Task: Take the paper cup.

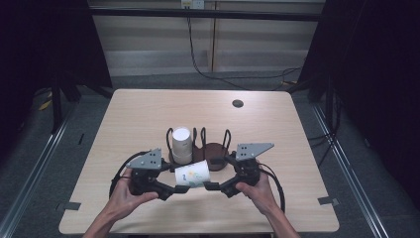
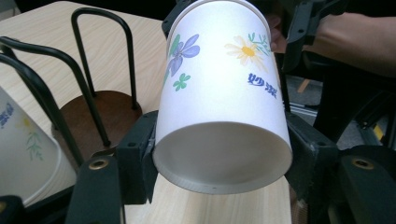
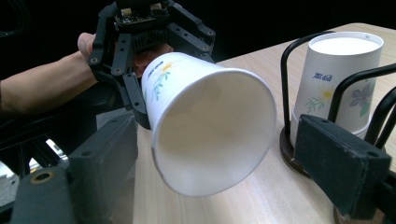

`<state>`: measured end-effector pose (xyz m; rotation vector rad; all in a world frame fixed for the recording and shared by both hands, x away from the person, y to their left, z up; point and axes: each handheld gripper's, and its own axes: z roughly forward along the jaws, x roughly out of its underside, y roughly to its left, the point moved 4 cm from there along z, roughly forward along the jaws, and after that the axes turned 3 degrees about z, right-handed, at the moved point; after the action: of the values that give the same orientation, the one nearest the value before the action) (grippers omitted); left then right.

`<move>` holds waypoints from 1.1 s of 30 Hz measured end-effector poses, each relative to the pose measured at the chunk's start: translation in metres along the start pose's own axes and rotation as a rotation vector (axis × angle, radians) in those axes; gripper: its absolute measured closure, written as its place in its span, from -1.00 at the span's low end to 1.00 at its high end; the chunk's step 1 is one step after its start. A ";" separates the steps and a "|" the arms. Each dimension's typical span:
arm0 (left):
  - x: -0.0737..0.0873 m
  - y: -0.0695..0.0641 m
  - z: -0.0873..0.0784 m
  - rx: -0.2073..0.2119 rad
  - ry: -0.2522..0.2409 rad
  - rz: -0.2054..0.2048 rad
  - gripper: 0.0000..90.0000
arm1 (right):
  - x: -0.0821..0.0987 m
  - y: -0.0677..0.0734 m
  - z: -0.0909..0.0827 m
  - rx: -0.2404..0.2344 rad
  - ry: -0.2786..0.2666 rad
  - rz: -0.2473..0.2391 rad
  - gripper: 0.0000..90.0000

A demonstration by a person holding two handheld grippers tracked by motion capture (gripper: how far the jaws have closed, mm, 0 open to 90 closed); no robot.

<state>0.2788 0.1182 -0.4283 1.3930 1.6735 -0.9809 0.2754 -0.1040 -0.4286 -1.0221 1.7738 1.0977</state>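
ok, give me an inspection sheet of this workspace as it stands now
Surface: light wooden table, dark round spot near its far edge.
Job's things: flowered paper cup held sideways; wire cup rack on brown bases holds upturned cups.
Clutter: nothing seen.
Grippers: left gripper shut on the cup's base end; right gripper open, fingers flanking its mouth.
Cables: black cable on the floor beyond.
Surroundings: dark curtains, grey floor.
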 end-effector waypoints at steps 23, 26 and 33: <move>0.000 -0.001 0.005 0.036 -0.041 -0.006 -0.18 | 0.002 -0.002 0.011 -0.092 -0.025 0.041 -0.59; 0.001 -0.001 0.005 0.039 -0.044 -0.013 -0.18 | 0.002 -0.003 0.013 -0.098 -0.027 0.055 -0.57; 0.003 0.002 0.006 0.045 -0.048 -0.032 -0.18 | 0.004 -0.005 0.014 -0.098 -0.015 0.063 -0.50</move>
<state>0.2803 0.1147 -0.4337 1.3642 1.6527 -1.0678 0.2812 -0.0936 -0.4375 -1.0189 1.7659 1.2388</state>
